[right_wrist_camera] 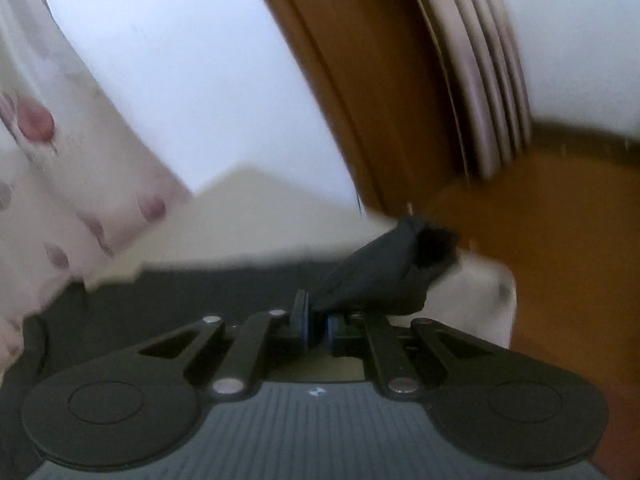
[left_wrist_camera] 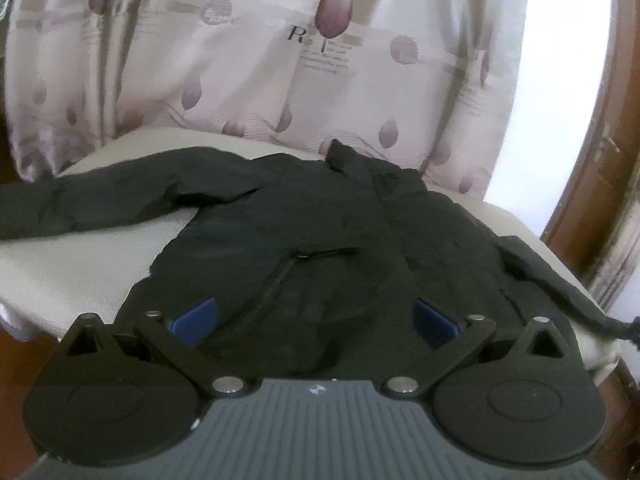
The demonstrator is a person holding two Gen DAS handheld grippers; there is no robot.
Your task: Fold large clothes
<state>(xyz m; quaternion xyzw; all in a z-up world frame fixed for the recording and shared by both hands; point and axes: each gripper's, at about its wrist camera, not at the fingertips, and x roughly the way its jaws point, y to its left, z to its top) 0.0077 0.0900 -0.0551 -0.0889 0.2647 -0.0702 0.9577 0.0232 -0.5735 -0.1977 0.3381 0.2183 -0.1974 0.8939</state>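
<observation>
The black jacket (left_wrist_camera: pixel 320 232) lies spread flat on the cream-covered worktop (left_wrist_camera: pixel 80 264), collar at the far side, one sleeve extended to the left. The left tongs (left_wrist_camera: pixel 314 320) are spread wide above the jacket's near hem, gripping nothing. The right tongs (right_wrist_camera: pixel 316 330) are pressed together, pinching the right sleeve (right_wrist_camera: pixel 384 268) near its cuff. A patterned curtain (left_wrist_camera: pixel 248 60) hangs behind.

In the left wrist view, bare cream cloth-covered bench (left_wrist_camera: pixel 80 264) lies open at the left of the frame, below the outstretched sleeve of the black crumpled jacket (left_wrist_camera: pixel 304 232). A pale curtain with purple tulip print (left_wrist_camera: pixel 248 64) closes off the top. A brown wooden door frame (left_wrist_camera: pixel 600 200) crowds the right edge, near the bench's corner.
</observation>
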